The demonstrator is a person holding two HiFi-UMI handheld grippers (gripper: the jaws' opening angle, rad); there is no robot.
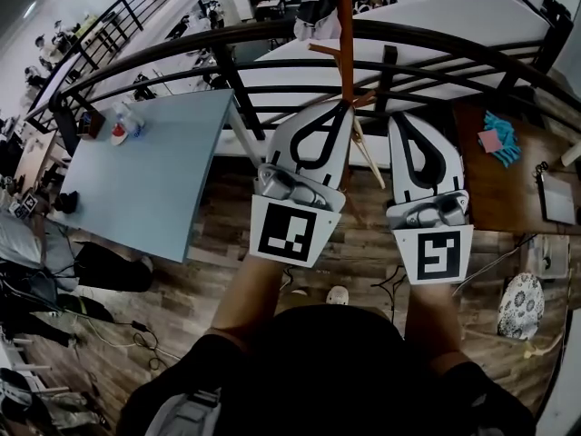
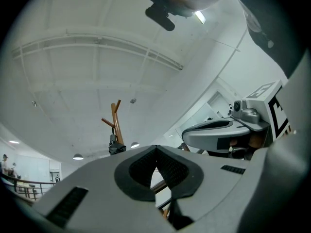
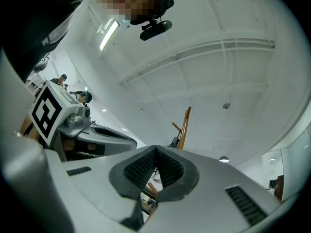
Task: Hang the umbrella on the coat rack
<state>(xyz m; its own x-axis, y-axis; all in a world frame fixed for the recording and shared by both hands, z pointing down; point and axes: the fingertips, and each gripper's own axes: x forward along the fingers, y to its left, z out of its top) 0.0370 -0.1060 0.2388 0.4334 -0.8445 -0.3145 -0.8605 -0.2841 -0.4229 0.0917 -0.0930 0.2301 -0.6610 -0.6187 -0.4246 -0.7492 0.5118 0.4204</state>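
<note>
**Head view: umbrella point(image 2: 115, 148) up against the coat rack point(image 1: 346, 44), both pairs of jaws closed on nothing**

The black folded umbrella hangs against the wooden rack's pole, ahead of and above the jaw tips. Its long axis runs along the pole, a narrow dark end uppermost. Its lower part is hidden behind the jaws. The left gripper point(image 1: 342, 107) and right gripper point(image 1: 400, 116) sit side by side, tilted upward, pads pressed together and empty. The pole rises just past the left gripper's tip. The person's forearms point(image 1: 259, 293) reach forward.

Orange-brown wooden coat rack point(image 2: 116, 122) upright, small black folded umbrella point(image 2: 116, 147) hanging against its pole
</note>
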